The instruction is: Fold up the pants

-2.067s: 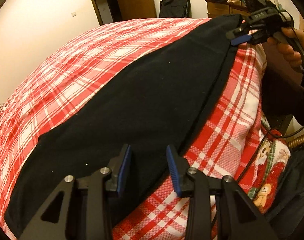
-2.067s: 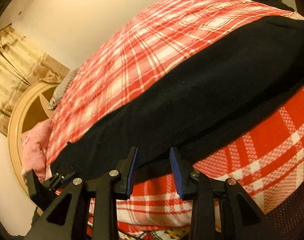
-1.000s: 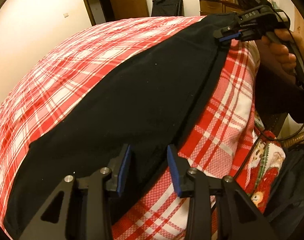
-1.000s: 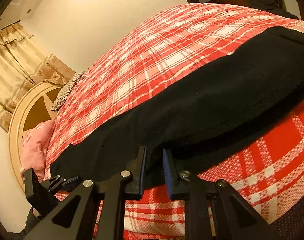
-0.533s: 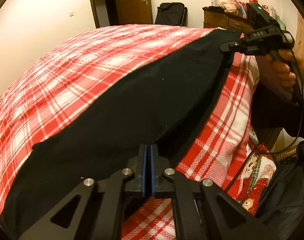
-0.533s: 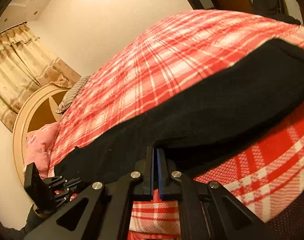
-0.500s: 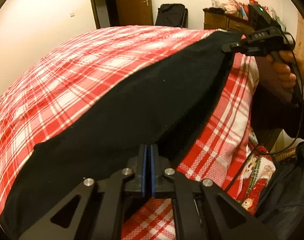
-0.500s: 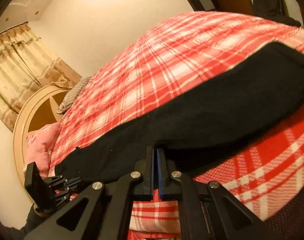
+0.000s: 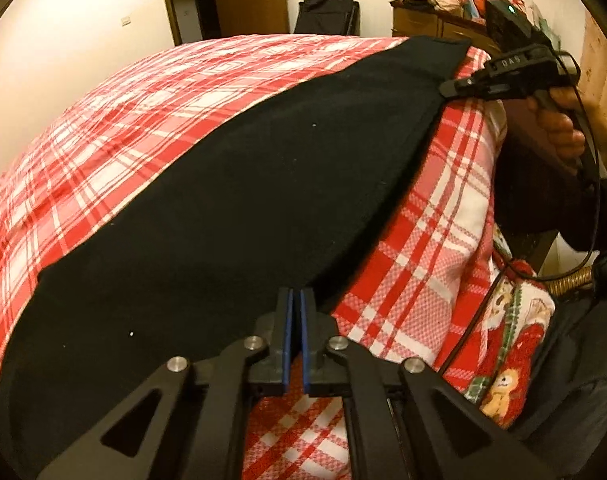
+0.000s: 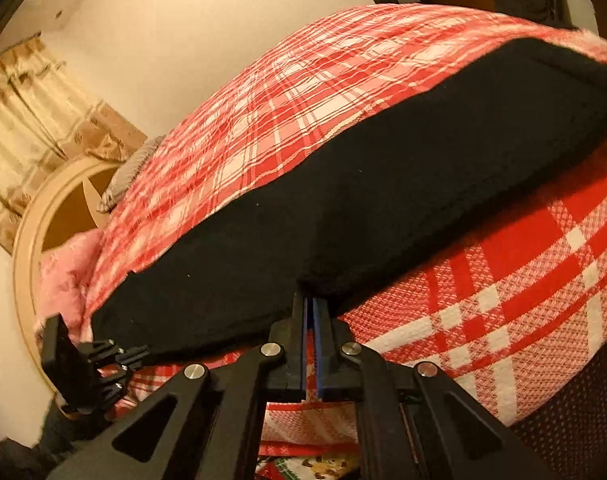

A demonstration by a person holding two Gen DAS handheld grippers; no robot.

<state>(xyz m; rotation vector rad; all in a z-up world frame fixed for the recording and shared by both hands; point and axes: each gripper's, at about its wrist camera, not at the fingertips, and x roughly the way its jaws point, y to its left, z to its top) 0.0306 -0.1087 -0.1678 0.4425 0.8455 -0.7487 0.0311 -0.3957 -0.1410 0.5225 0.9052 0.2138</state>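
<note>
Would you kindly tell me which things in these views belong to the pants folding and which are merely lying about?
Belonging to the job:
- black pants
- left gripper, shut on the pants' near edge
- right gripper, likewise
- plaid bedspread, the work surface

Lying about:
- black suitcase
- wooden dresser
- pink pillow
- curtain

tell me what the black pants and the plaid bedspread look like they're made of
Black pants: soft matte knit, possibly fleece or cotton jersey; no sheen, slightly fuzzy edge, lint specks.
Plaid bedspread: woven, likely cotton; a coarse checked weave shows up close, red and white, matte.
</note>
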